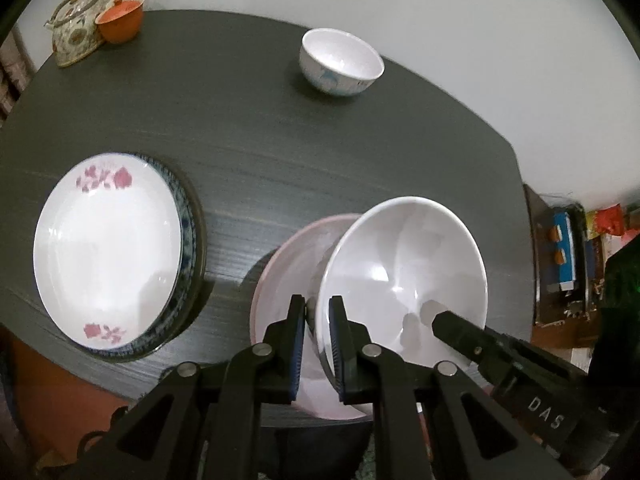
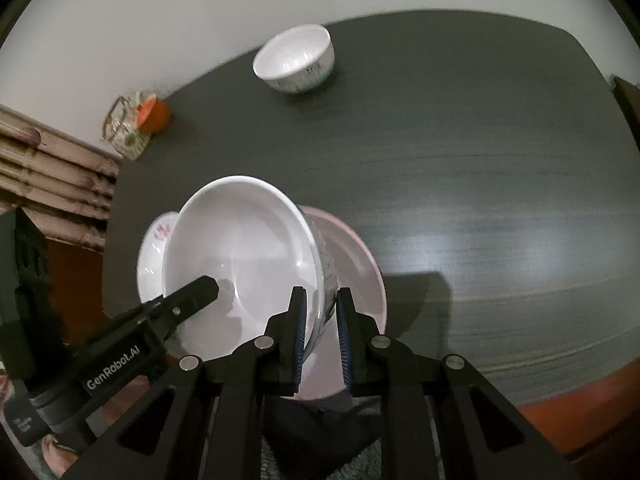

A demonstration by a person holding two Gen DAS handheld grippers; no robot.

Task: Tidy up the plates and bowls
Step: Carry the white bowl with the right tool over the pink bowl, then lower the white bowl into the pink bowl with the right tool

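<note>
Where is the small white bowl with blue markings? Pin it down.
The small white bowl with blue markings stands alone near the dark table's far edge, by the white wall; the patterned teapot sits off to its left in both wrist views.

Two black grippers — left gripper [image 1: 316,312], right gripper [image 2: 320,304] — with blue-padded jaws, silver rivets, white "DAS" and "GenRobot.AI" lettering.

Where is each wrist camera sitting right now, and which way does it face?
Left wrist: on the left gripper, looking steeply down at the large white bowl whose rim it clamps; the right gripper's finger enters from the right.
Right wrist: on the right gripper, looking down at the bowl's opposite rim; the left gripper's finger enters from the left.
Shared: large bowl, pink plate, small bowl, teapot.
</note>
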